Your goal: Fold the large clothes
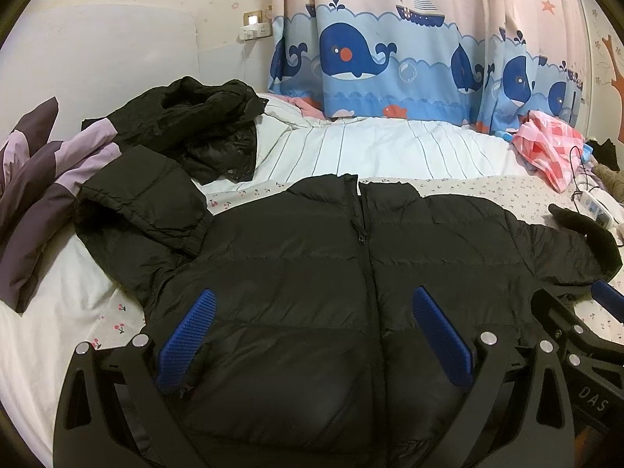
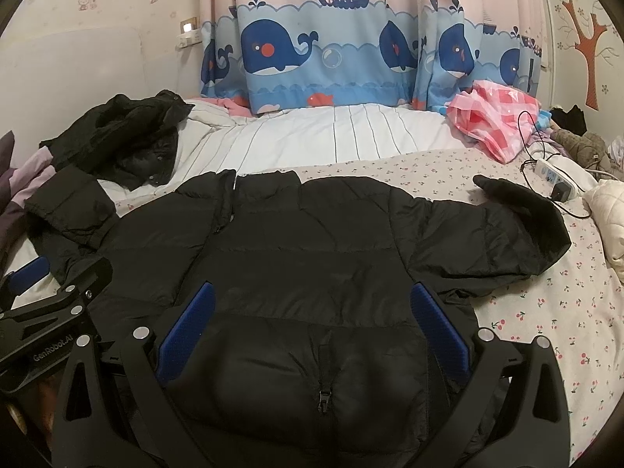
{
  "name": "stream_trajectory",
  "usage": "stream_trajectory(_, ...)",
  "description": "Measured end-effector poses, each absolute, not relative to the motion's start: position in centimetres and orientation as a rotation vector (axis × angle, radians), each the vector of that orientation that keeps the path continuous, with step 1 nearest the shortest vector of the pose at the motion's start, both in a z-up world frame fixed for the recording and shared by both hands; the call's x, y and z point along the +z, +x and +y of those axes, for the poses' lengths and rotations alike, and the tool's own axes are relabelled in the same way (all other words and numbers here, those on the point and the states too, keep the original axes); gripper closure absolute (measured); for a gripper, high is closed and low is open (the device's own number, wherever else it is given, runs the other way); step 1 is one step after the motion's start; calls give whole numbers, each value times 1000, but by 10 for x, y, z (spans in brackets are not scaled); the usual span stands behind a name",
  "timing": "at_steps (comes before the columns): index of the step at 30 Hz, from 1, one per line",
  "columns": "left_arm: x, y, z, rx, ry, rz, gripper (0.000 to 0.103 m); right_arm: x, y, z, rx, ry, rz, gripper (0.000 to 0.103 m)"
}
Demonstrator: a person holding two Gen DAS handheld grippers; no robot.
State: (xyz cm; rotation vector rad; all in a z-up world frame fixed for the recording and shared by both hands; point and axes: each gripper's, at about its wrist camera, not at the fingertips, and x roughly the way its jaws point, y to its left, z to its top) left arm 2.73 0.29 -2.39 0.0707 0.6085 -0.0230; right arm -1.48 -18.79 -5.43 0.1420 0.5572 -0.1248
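A black puffer jacket (image 1: pixel 304 257) lies flat on the bed, front up, zipper closed, collar away from me. Its left sleeve (image 1: pixel 148 199) is folded in over the shoulder; its right sleeve (image 2: pixel 507 230) stretches out to the right. My left gripper (image 1: pixel 312 316) is open above the jacket's lower front, blue pads apart. My right gripper (image 2: pixel 312 312) is open above the jacket's lower right part, near a pocket zipper (image 2: pixel 323 394). Each gripper shows at the edge of the other's view. Neither holds anything.
A second black jacket (image 1: pixel 202 124) lies crumpled at the back left on a white striped duvet (image 1: pixel 390 148). A purple pillow (image 1: pixel 35 195) is at the left. A pink checked bag (image 2: pixel 495 117) and a power strip (image 2: pixel 553 179) with cables lie at the right. A whale curtain (image 2: pixel 331 50) hangs behind.
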Motion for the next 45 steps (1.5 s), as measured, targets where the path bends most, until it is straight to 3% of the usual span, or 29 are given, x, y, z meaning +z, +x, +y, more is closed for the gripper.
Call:
stream_trajectory(16, -26, 31, 9, -19, 38, 625, 6, -58, -13, -190, -173, 114, 550, 6)
stream_trajectory(30, -37, 44, 12, -51, -14, 716, 6, -68, 6, -204, -208, 74, 656, 6)
stream_trajectory(37, -39, 48, 20, -56, -63, 745, 6, -12, 15, -263, -411, -162, 560, 6)
stream_trajectory(41, -43, 53, 22, -60, -81, 773, 6, -9, 80, -342, -561, -380, 725, 6)
stream_trajectory(45, -48, 57, 21, -66, -79, 794, 6, -55, 144, -420, -587, -391, 988, 6)
